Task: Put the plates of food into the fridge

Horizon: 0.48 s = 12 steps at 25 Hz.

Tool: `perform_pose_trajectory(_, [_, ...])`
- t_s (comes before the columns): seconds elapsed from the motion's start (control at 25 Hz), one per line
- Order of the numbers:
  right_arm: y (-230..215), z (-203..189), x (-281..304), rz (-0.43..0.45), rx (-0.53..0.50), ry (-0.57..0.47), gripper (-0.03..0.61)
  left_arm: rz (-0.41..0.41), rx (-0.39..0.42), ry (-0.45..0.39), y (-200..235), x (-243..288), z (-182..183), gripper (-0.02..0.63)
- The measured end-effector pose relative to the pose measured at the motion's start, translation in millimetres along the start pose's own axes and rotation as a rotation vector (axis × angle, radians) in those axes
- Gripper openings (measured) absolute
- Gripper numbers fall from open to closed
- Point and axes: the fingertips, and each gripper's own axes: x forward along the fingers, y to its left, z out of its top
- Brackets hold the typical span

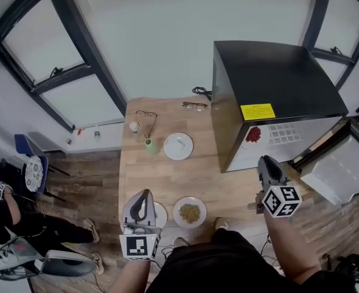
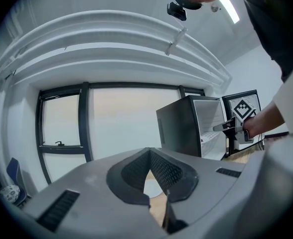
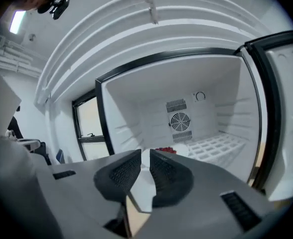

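closest beneath us is our own dark top [image 1: 228,262], with both arms reaching forward out of it. our left gripper [image 1: 142,194] hovers over the near edge of the light wooden table [image 1: 167,176], its two grey jaws brought together at the tips with nothing between them. a small white round plate [image 1: 162,212] lies partly tucked under its right side, and we cannot tell what is on it. just right of that sits a small white round plate heaped with yellowish-green food [image 1: 190,213]. ahead of the left gripper's tips, well apart from them, stand a pale green cup [image 1: 151,146] and, beside it to the right, a larger white round plate [image 1: 178,146]. farther ahead lie a thin-framed pair of glasses [image 1: 146,116] and a dark-framed pair of glasses [image 1: 195,106].

further right stands the black boxy fridge [image 1: 277,78], its white-lined door [image 1: 335,173] swung open on the right gripper's right. our right gripper [image 1: 265,161] points into the white cavity, its jaws a narrow slit apart and gripping nothing. just beyond its tips, on the fridge's left side, rests a white plate of red food [image 3: 165,150]. a white grid shelf [image 3: 216,146] spreads ahead to the gripper's right, and a round fan grille [image 3: 180,121] sits on the back wall straight ahead.
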Motion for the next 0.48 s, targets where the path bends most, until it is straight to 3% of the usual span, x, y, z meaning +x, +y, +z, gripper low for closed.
perform_pose_trajectory(0.16, [54, -35, -19, 0.095, 0.049, 0.04, 0.067, -0.021, -0.012, 0.039, 22, -22, -17, 0.003])
perform_pose_trajectory(0.24, [78, -51, -28, 0.126, 0.063, 0.052, 0.067, -0.027, -0.041, -0.003, 32, -30, -19, 0.003])
perform_pose_trajectory(0.48, [118, -108, -41, 0.136, 0.12, 0.119, 0.067, -0.091, -0.028, -0.033, 43, -50, -36, 0.003])
